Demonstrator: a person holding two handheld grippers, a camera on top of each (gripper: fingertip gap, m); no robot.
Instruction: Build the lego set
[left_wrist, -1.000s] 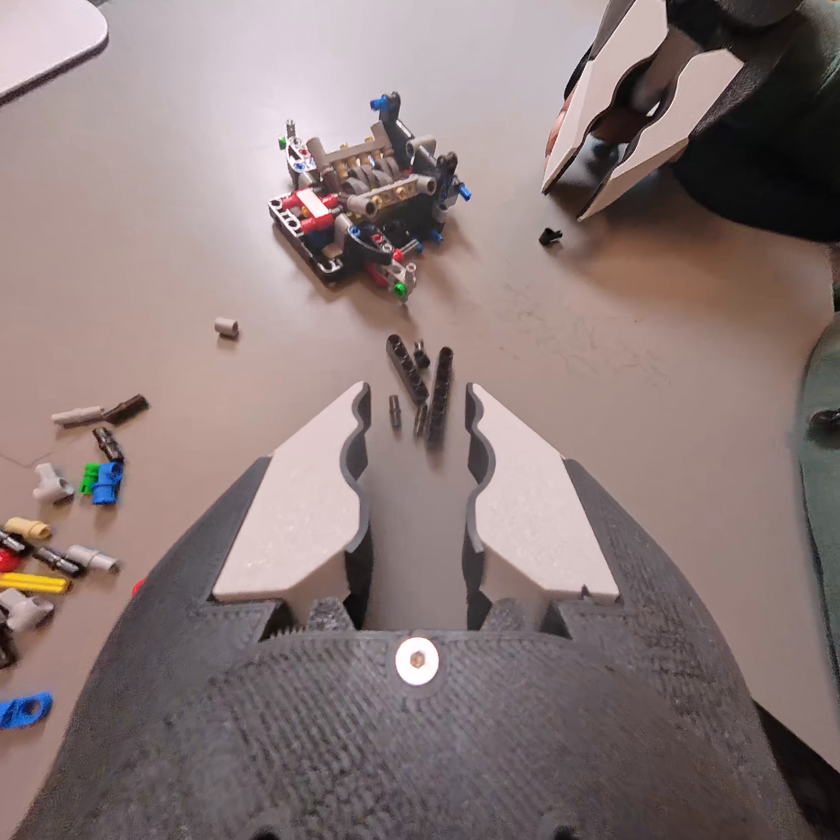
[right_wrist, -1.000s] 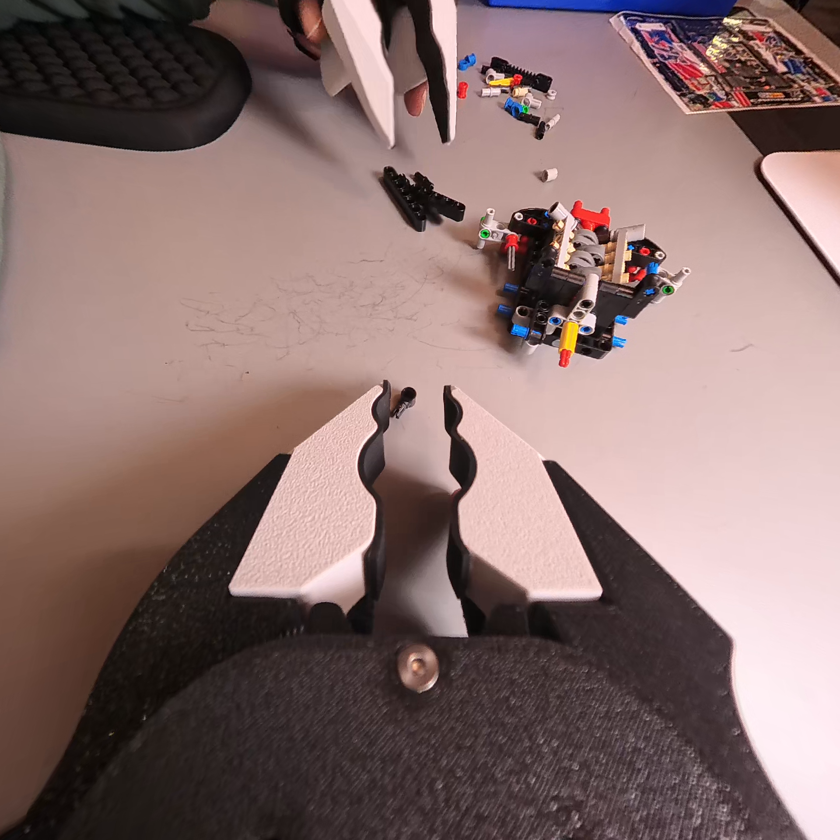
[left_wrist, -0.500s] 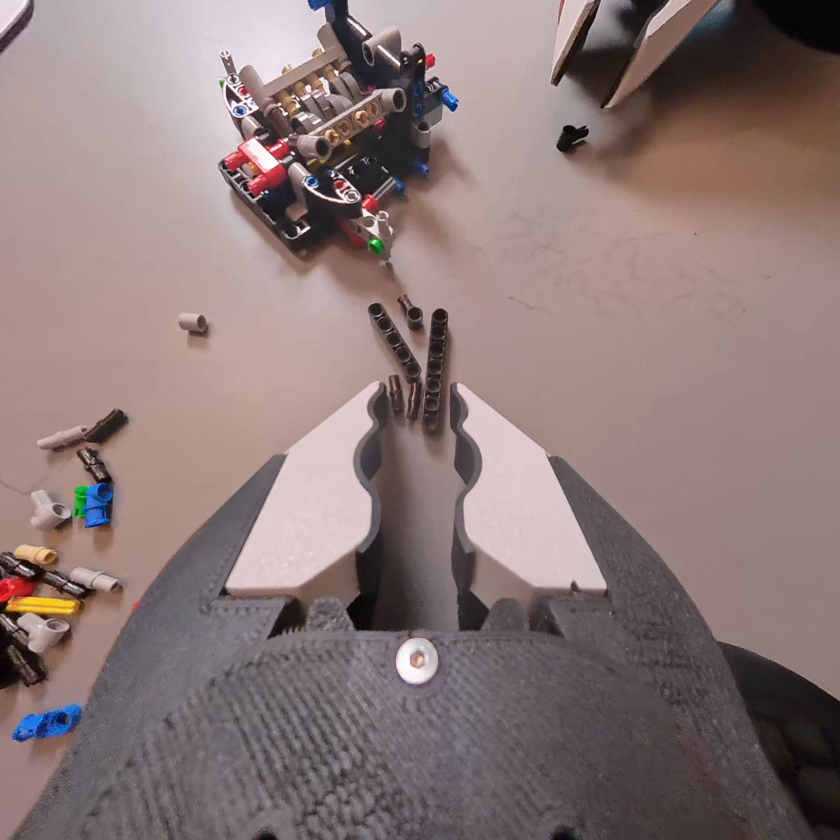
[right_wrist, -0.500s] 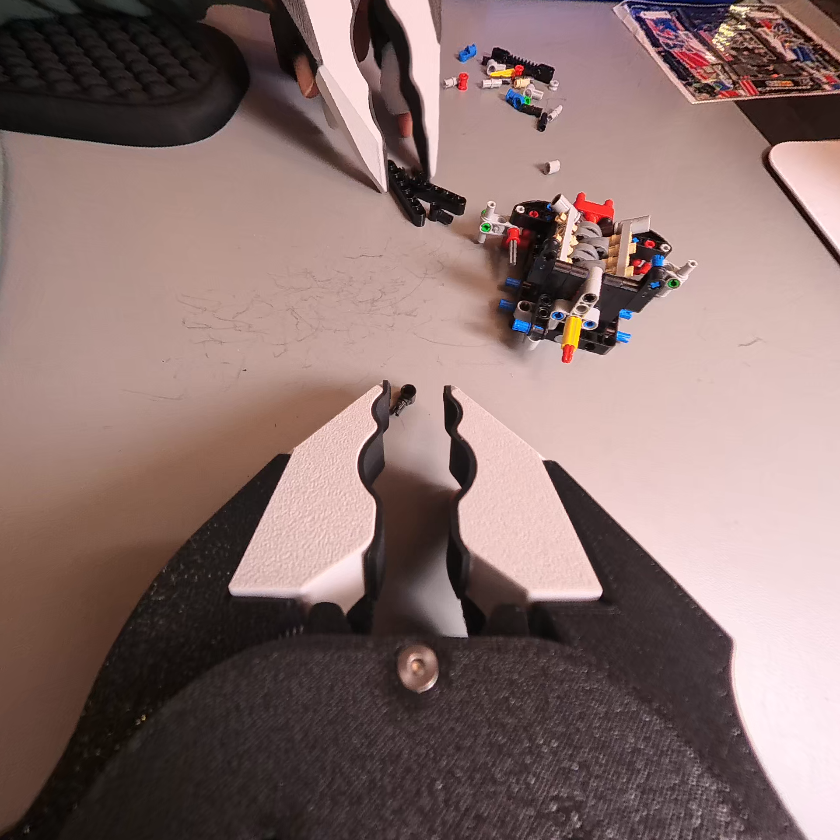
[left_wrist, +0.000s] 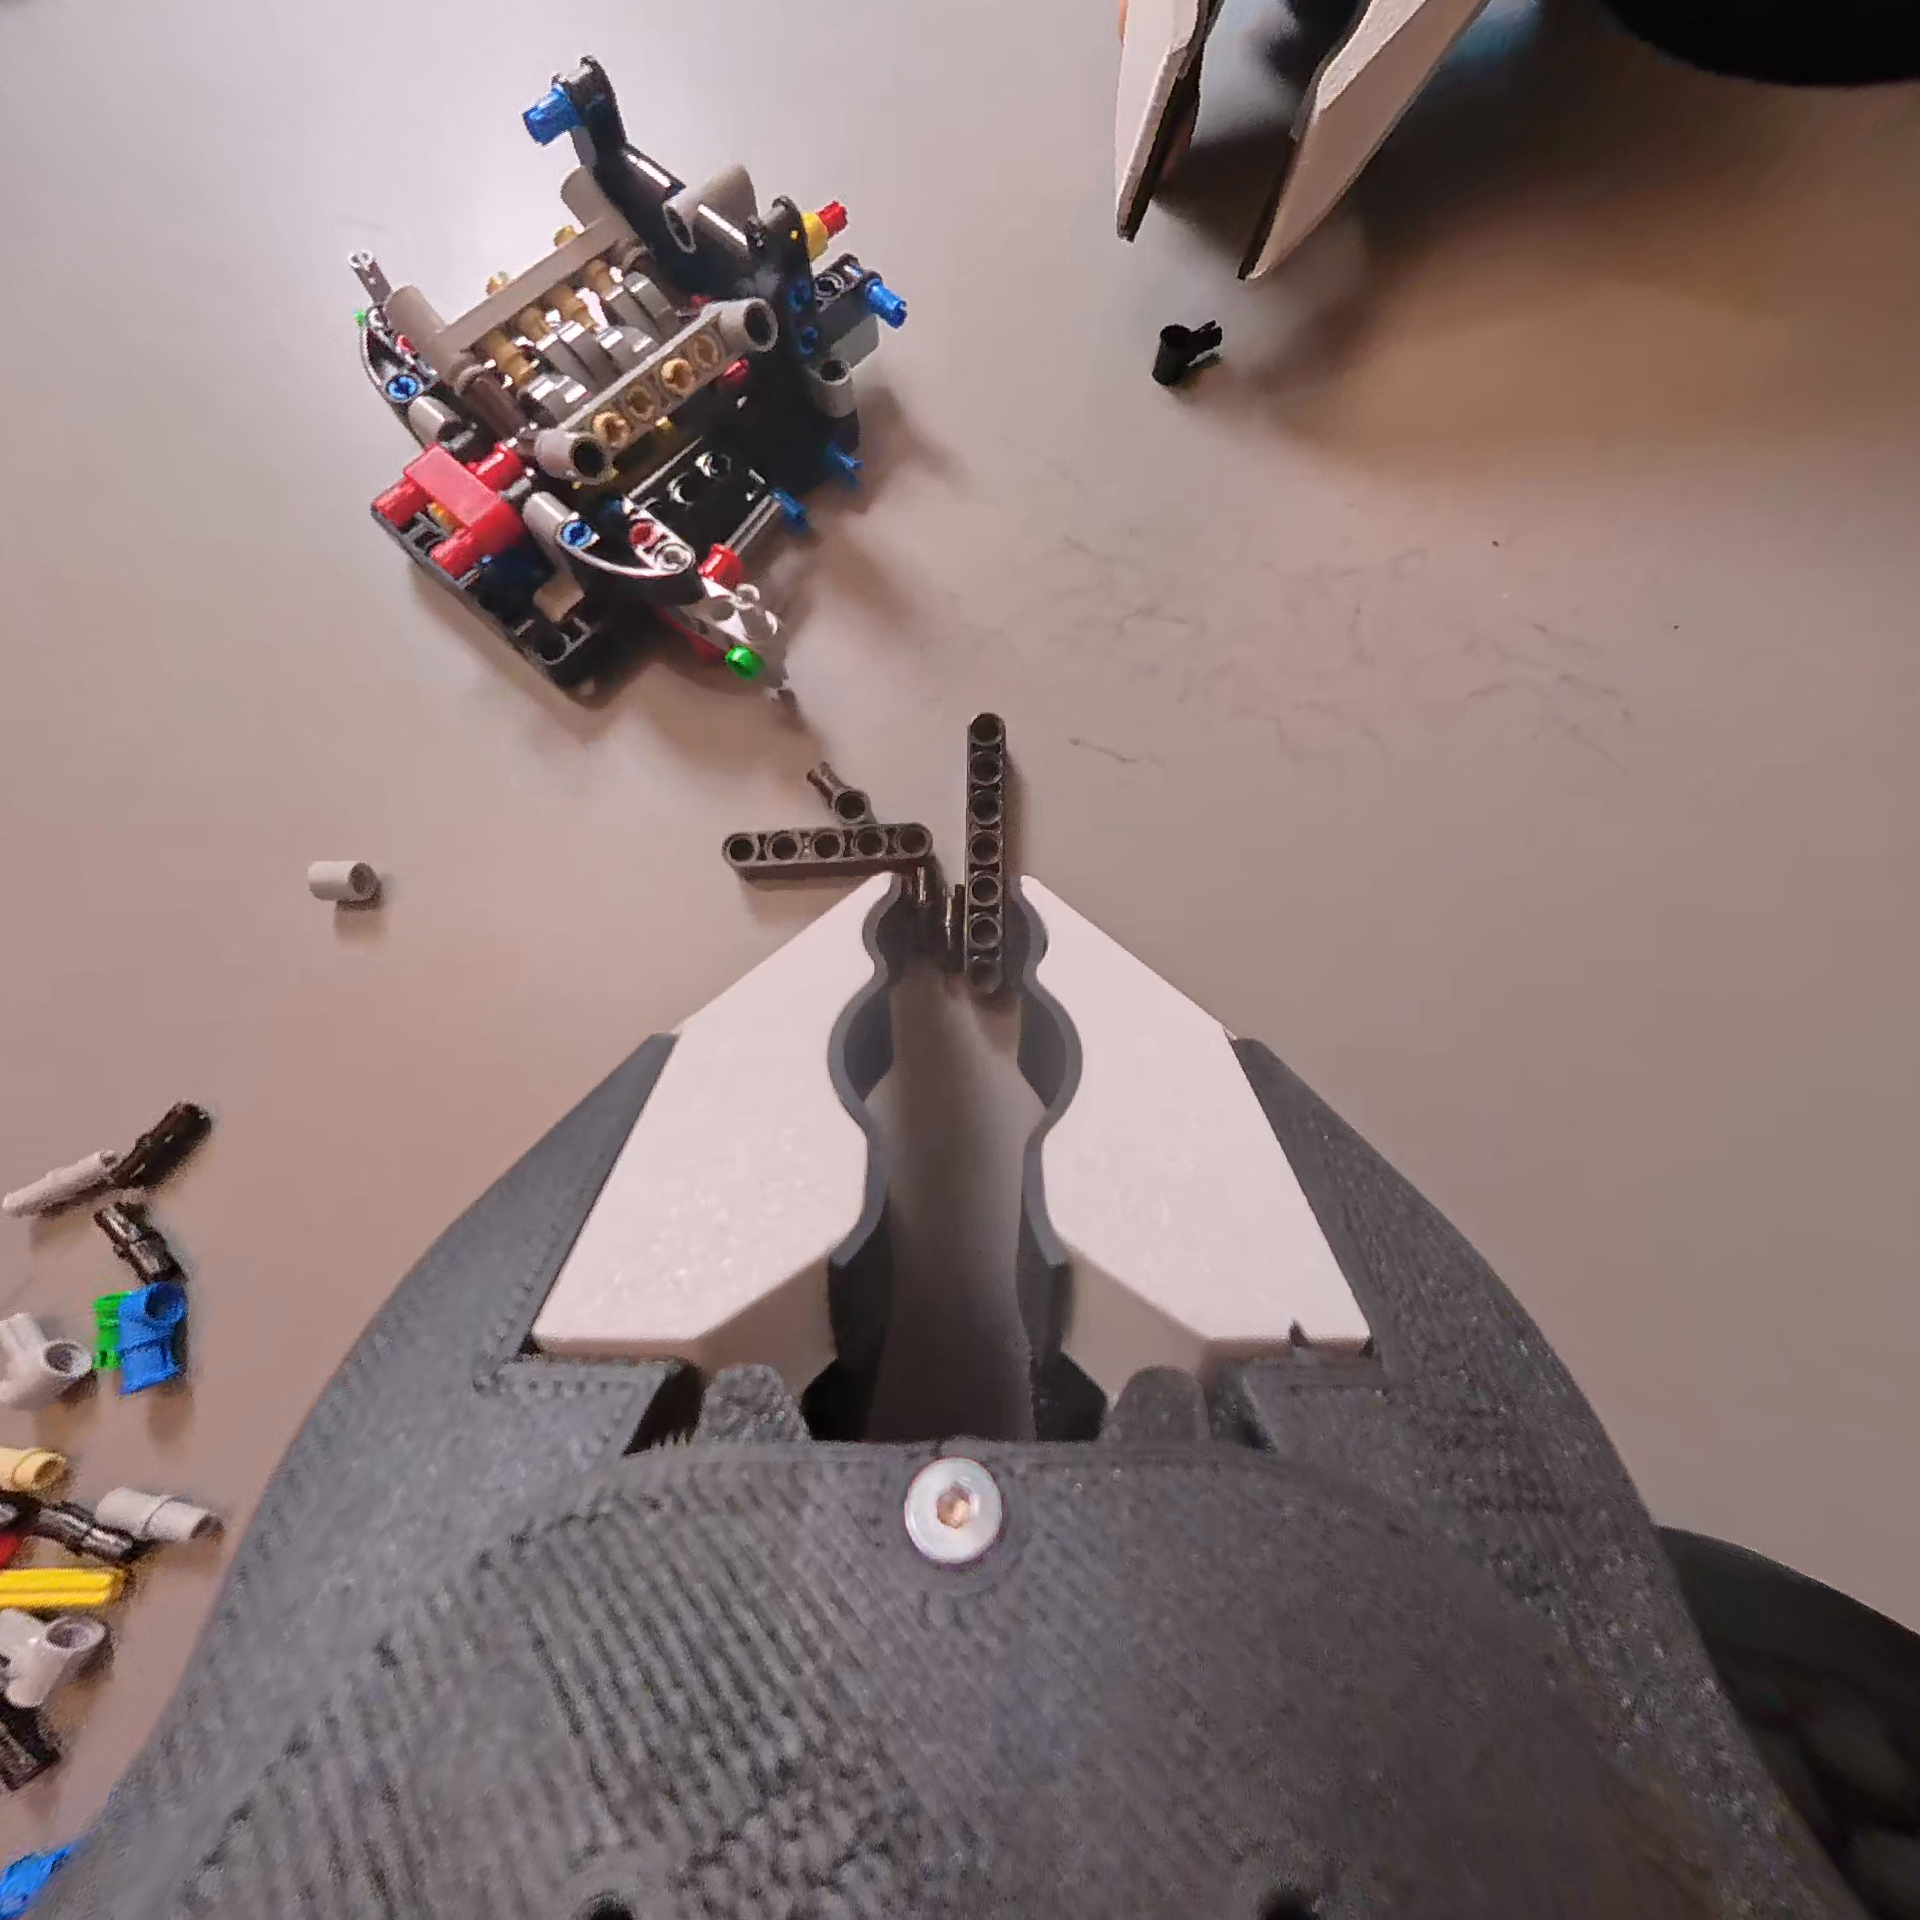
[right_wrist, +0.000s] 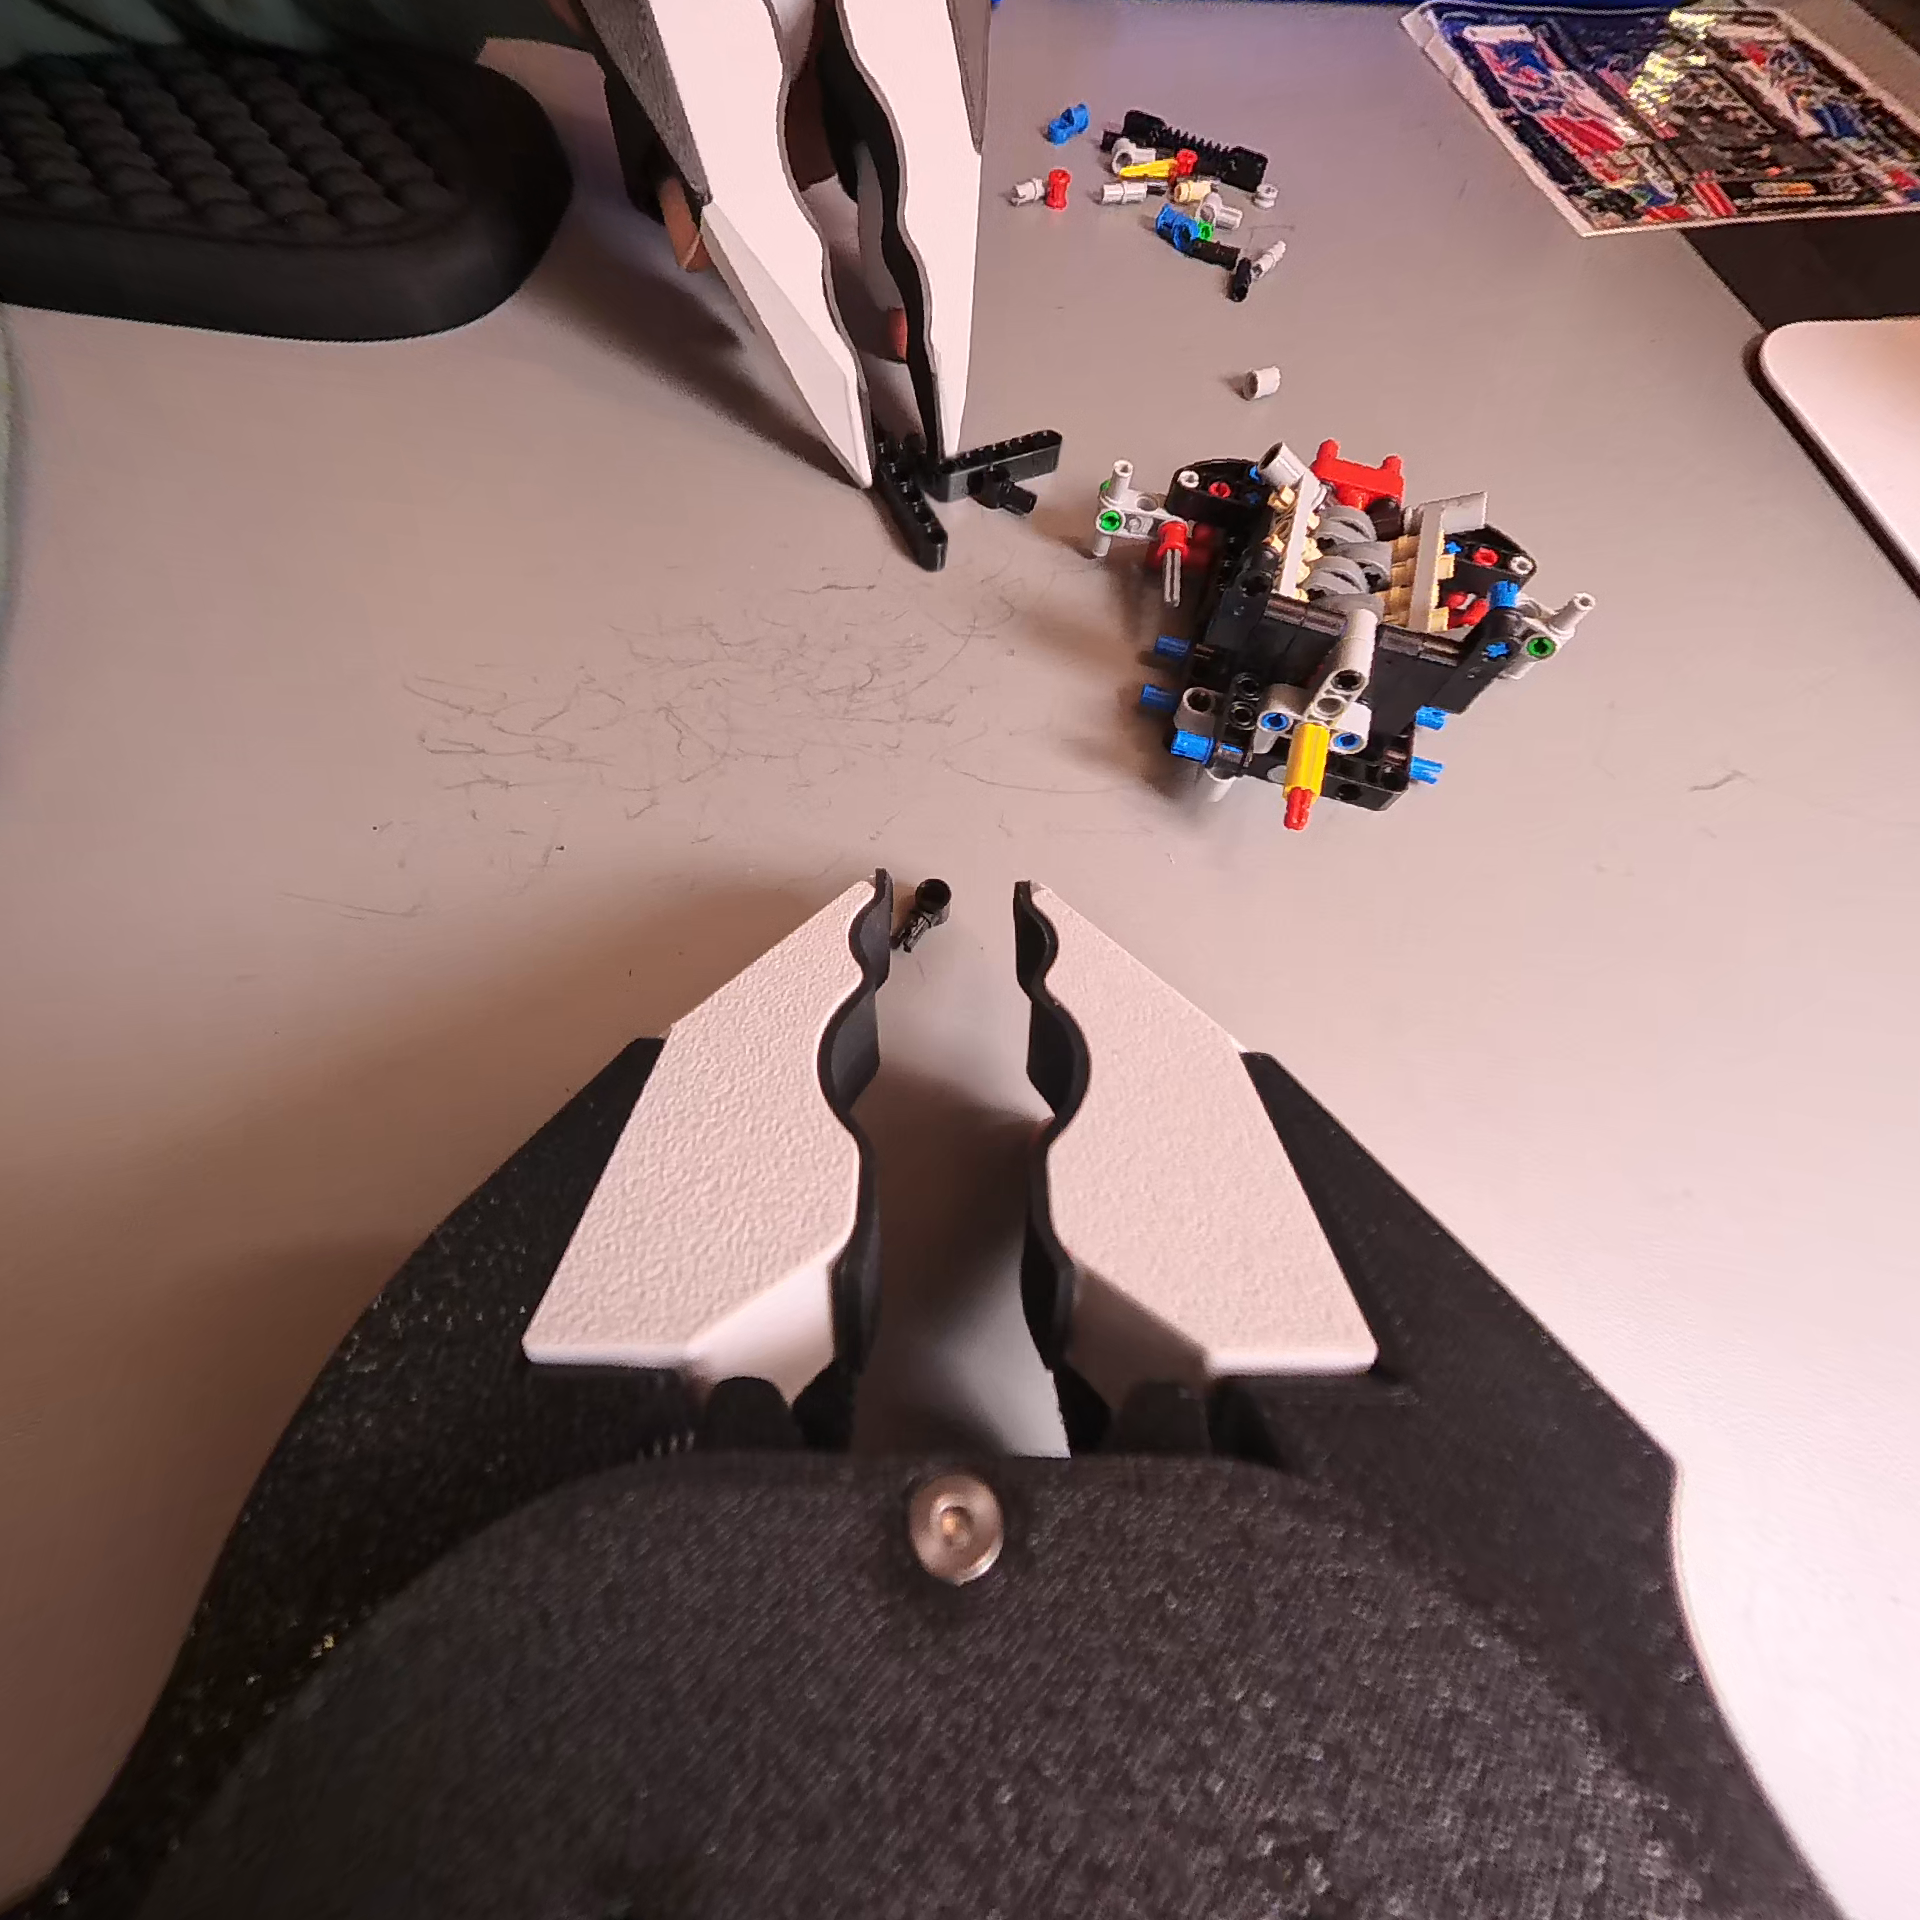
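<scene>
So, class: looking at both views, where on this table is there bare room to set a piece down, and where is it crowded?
Bare: the scuffed stretch of table between the right gripper, the black beams and the half-built model; also right of the model. Crowded: the loose parts pile behind the model, and around the left gripper at the beams.
</scene>
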